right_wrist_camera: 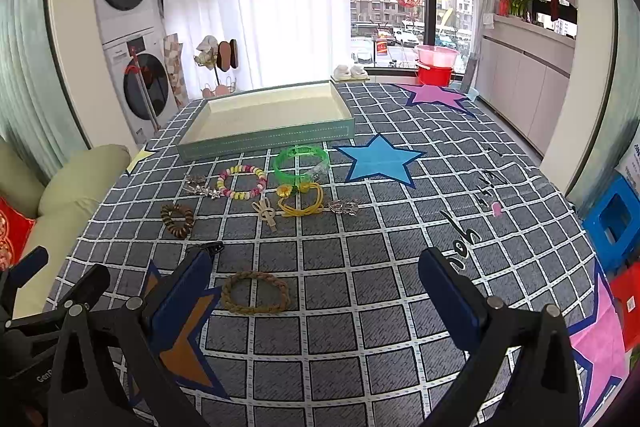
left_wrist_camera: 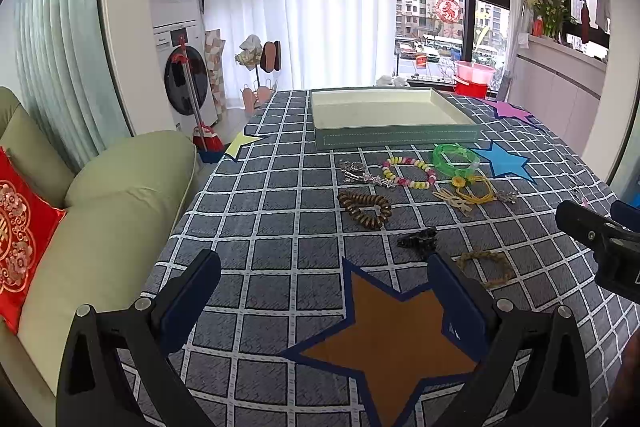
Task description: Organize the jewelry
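Checked tablecloth (right_wrist_camera: 360, 227) holds scattered jewelry before an empty tray (right_wrist_camera: 264, 115)

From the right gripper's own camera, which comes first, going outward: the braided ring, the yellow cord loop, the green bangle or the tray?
1. Braided ring: just ahead of the right gripper, toward its left finger.
2. Yellow cord loop: mid-table, centre.
3. Green bangle: just behind the loop.
4. Tray: farthest, toward the window.
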Demonstrator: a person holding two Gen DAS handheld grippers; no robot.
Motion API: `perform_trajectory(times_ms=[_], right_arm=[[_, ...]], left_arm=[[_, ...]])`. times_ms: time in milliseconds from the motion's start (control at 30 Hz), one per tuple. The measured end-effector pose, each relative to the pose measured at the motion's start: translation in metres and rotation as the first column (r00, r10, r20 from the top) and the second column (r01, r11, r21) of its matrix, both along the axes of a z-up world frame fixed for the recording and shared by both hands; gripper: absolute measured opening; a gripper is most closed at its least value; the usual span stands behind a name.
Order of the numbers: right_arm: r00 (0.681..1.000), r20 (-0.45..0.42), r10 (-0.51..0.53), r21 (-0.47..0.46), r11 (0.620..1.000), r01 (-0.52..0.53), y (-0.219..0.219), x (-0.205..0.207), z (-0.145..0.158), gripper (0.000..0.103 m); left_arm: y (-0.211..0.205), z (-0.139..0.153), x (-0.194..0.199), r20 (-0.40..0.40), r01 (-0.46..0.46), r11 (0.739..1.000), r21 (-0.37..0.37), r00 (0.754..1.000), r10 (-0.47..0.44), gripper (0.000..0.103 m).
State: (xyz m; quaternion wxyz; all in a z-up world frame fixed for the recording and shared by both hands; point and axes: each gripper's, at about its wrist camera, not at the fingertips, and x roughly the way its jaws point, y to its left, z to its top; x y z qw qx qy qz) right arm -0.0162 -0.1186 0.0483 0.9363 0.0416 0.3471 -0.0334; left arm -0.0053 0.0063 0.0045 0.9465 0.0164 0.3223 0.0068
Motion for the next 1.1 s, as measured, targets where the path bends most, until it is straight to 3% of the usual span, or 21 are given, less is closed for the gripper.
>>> perform_trajectory(times_ms=[1100], right_arm=[[1.000,0.010,0.003,0.013,1.000,-0.003,0.0018,-0.0049,0.0003,0.103]], left_arm=[[0.0015,0.0019,-0.0033,0.003,-0.009,1.000,0.003,1.000,0.009,0.103]])
